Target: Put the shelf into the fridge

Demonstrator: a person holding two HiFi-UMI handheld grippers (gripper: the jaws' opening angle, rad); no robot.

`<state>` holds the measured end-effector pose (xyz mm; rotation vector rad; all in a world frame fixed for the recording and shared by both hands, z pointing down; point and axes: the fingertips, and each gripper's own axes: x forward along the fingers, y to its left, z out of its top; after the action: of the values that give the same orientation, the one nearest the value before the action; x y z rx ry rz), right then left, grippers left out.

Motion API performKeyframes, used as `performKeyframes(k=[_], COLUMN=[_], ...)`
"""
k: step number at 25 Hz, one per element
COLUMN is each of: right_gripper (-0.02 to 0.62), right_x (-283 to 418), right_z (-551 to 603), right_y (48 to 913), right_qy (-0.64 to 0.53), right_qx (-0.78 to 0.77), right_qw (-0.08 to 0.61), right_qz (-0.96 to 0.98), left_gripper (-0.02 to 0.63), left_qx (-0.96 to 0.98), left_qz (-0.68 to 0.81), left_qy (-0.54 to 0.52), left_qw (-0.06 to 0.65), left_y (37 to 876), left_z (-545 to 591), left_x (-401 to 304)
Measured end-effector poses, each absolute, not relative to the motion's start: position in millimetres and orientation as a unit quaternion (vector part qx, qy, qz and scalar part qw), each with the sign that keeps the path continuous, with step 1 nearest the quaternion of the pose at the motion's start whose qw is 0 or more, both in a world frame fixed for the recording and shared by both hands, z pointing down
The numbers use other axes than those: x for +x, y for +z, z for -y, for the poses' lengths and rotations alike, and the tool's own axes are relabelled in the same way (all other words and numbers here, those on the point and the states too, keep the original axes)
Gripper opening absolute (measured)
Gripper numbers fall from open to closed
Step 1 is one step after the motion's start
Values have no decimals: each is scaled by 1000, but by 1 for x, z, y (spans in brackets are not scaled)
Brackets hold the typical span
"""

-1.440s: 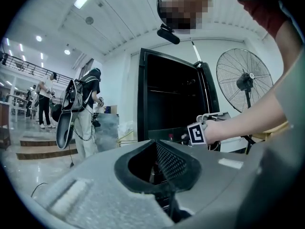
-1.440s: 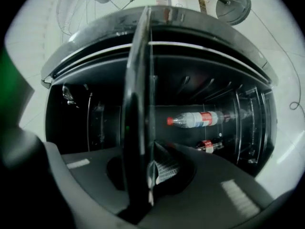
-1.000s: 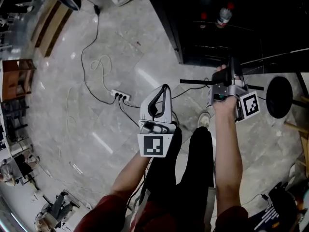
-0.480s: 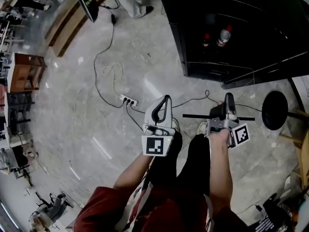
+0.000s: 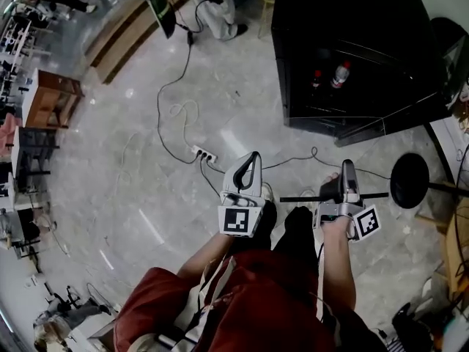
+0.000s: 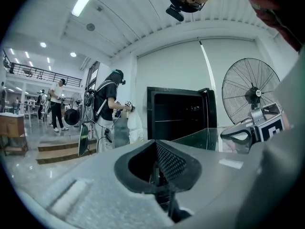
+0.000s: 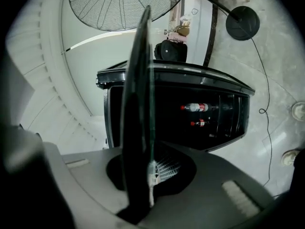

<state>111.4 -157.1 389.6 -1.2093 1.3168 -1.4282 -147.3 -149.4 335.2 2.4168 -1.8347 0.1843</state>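
The left gripper [image 5: 253, 158] is hanging in front of the person's legs with its jaws together on nothing. It is probably being kept free to steady or guide later. Just beside it, the right gripper [image 5: 345, 174] is clamping the shelf [image 7: 137, 109] by one edge, its jaws pressing tight on the thin pane. The shelf is being carried upright on edge, showing from above as a thin dark line, likely so that it is not sagging or swinging in a one-sided grip. It is well apart from the fridge [image 5: 330, 20], which is standing farther off across the floor, seemingly open, with bottles [image 5: 338, 73] showing inside. The person is facing it, so the carry looks under way, with levelling and sliding-in not yet done.
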Motion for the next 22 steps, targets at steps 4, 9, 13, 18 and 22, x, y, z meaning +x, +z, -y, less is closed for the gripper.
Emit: performKeyframes(k=[4, 9, 13, 18, 22], right_gripper=[9, 9, 9, 9, 9], right_x=[106, 107, 104, 102, 99], right_z=[147, 134, 134, 148, 157], right_y=[356, 325, 298, 259, 236], right_qy=[-576, -578, -577, -560, -547], right_qx=[-470, -470, -461, -448, -437], right_qw=[410, 413, 430, 438, 450], right_qz=[-529, -523, -519, -542, -554], left_gripper=[5, 5, 5, 5, 5], left_qx=[795, 792, 786, 778, 772], left_qz=[604, 610, 618, 627, 634], left_qy=[37, 27, 24, 19, 5], left_qw=[47, 23, 5, -14, -41], left_y=[301, 262, 236, 206, 182], left_z=[141, 135, 138, 153, 163], left_x=[-148, -155, -168, -178, -183])
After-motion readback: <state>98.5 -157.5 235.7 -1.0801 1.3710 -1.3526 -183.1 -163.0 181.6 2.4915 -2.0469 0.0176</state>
